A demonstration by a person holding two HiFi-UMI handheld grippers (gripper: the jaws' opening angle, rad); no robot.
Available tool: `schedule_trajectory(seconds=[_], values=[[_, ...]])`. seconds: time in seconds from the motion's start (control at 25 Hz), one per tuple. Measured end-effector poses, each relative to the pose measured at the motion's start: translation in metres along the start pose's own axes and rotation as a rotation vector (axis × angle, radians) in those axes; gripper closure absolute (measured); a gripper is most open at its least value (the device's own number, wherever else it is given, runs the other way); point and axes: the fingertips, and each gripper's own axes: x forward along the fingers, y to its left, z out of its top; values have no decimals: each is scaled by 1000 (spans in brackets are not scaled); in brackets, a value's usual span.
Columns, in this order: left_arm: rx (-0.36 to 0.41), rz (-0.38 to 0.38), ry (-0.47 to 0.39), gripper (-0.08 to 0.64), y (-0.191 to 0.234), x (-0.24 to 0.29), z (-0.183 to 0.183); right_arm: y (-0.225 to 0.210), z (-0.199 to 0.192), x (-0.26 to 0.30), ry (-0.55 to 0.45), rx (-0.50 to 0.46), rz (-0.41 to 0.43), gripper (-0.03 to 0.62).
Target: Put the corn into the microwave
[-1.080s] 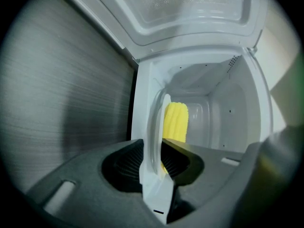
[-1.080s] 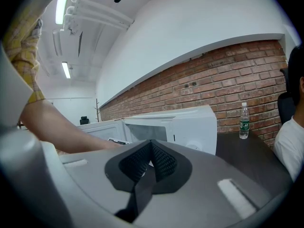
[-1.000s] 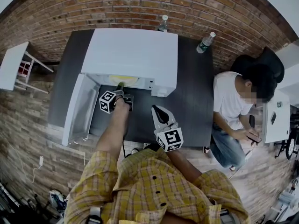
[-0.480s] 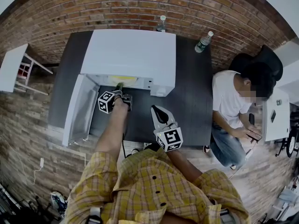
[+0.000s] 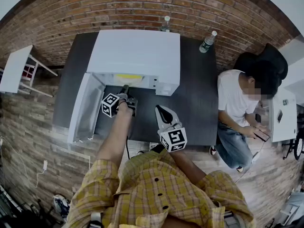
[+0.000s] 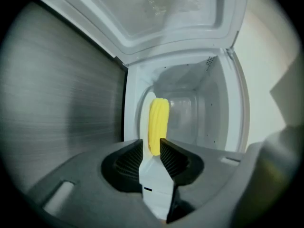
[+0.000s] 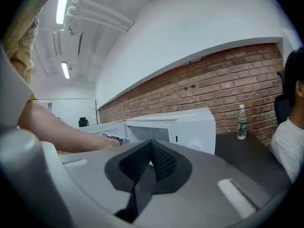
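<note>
Scene: we see a white microwave [image 5: 137, 51] on a dark table [image 5: 194, 103], upper middle of the head view. Its door [image 5: 83, 108] is swung open toward frame left.
Corn: the corn [image 6: 159, 122] lies inside the microwave cavity, dead centre of the left gripper view. In the head view we catch it only as a yellow strip in the opening.
Left gripper: the left gripper [image 6: 152, 147] sits at the mouth of the microwave, pointing in. Its jaws are apart and have just been closing. The corn's near end shows in the gap between the tips. A sliver of white separates it from the frame-left pad and the frame-right tip overlaps its edge, so we read no clamp on it.
Right gripper: the right gripper [image 7: 151, 148] hangs over the front part of the table, just right of centre in the head view and apart from the microwave. Its jaws are together with nothing between them.
Forearm: a bare forearm [image 5: 116, 137] runs from a plaid shirt [image 5: 156, 194] at the bottom of the frame up to the left gripper.
Bottles: one bottle [image 5: 165, 23] stands behind the microwave at top centre. A second bottle [image 5: 207, 42] stands on the table's far edge, upper right.
Person: a seated person [image 5: 235, 103] in a white top is at frame right, beside the table, holding a phone [image 5: 260, 136].
Background: a brick wall [image 5: 142, 4] runs across the top. We see a small white stand [image 5: 14, 68] at upper left.
</note>
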Motion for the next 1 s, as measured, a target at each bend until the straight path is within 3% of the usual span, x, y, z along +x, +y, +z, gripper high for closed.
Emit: schedule_trajectory(seconds=[0.32, 1.0], values=[[-21, -118, 56, 502, -29, -47, -26, 13, 5, -15, -21, 2, -28, 595], [38, -225, 143, 560, -49, -141, -52, 59, 14, -44, -59, 24, -24, 595]])
